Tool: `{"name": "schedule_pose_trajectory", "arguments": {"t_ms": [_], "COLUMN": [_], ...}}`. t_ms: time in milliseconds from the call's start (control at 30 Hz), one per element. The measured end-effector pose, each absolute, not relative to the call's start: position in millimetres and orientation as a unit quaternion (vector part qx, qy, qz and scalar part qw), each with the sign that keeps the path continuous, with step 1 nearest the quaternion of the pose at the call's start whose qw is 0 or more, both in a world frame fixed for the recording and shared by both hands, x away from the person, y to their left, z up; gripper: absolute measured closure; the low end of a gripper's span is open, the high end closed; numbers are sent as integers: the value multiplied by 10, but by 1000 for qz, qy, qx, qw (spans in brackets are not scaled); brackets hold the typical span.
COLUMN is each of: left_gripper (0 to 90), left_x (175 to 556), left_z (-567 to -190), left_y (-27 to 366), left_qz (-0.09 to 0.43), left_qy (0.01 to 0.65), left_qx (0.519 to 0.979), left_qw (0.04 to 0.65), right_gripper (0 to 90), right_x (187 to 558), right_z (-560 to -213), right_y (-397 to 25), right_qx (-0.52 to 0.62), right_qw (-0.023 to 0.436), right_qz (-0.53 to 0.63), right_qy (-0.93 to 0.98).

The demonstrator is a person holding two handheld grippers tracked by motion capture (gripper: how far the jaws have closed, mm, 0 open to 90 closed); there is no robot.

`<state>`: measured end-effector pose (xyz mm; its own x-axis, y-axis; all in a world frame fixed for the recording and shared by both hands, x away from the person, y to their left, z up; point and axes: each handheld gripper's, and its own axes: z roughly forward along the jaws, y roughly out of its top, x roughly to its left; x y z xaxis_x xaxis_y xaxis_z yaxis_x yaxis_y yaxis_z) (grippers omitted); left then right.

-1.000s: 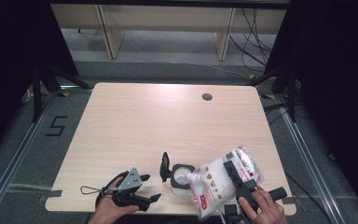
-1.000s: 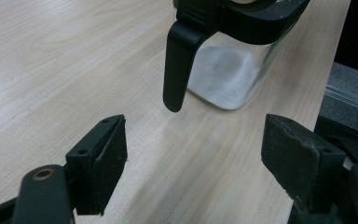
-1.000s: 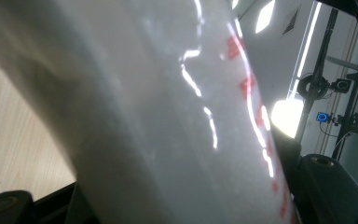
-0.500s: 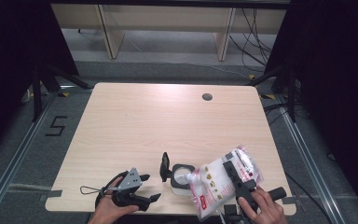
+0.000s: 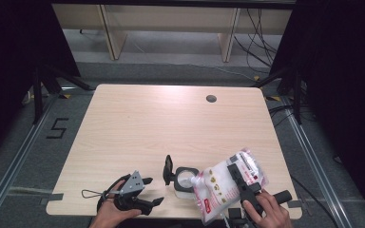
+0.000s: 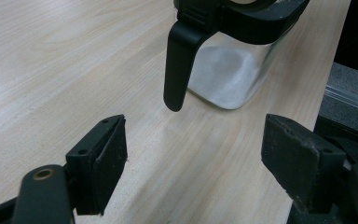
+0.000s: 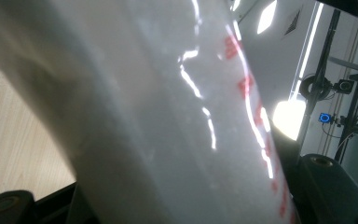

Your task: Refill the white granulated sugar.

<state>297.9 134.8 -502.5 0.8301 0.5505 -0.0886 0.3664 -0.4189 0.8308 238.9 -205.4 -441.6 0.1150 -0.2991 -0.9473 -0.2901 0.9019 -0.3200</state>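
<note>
A clear glass jar (image 5: 184, 182) with a black rim and a black handle (image 5: 168, 169) stands near the table's front edge. In the left gripper view the jar (image 6: 226, 70) holds white powder, and its handle (image 6: 179, 65) hangs just ahead of my jaws. My left gripper (image 5: 153, 191) rests to the jar's left, open with nothing in it (image 6: 193, 163). My right gripper (image 5: 235, 172) is shut on a white bag with red print (image 5: 218, 187), tilted with one corner over the jar's mouth. The bag (image 7: 168, 116) covers most of the right gripper view.
The pale wooden table (image 5: 171, 123) has a round cable hole (image 5: 211, 99) at the back right. A thin black cable loop (image 5: 91, 194) trails from the left gripper at the front left edge. Wooden shelving legs (image 5: 109, 28) stand beyond the table.
</note>
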Motion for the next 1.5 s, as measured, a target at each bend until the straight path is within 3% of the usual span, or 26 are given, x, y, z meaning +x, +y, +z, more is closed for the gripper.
{"name": "schedule_pose_trajectory", "arguments": {"t_ms": [1500], "left_gripper": [220], "left_x": [2992], "left_z": [-5023], "left_y": [1360], "left_qz": [104], "left_qy": [266], "left_qx": [840], "left_qw": [462], "right_gripper": [474], "right_x": [2407], "right_z": [-4407], "right_y": [-2090], "right_qx": [-213], "right_qw": [714], "right_qz": [3], "right_qy": [667]}}
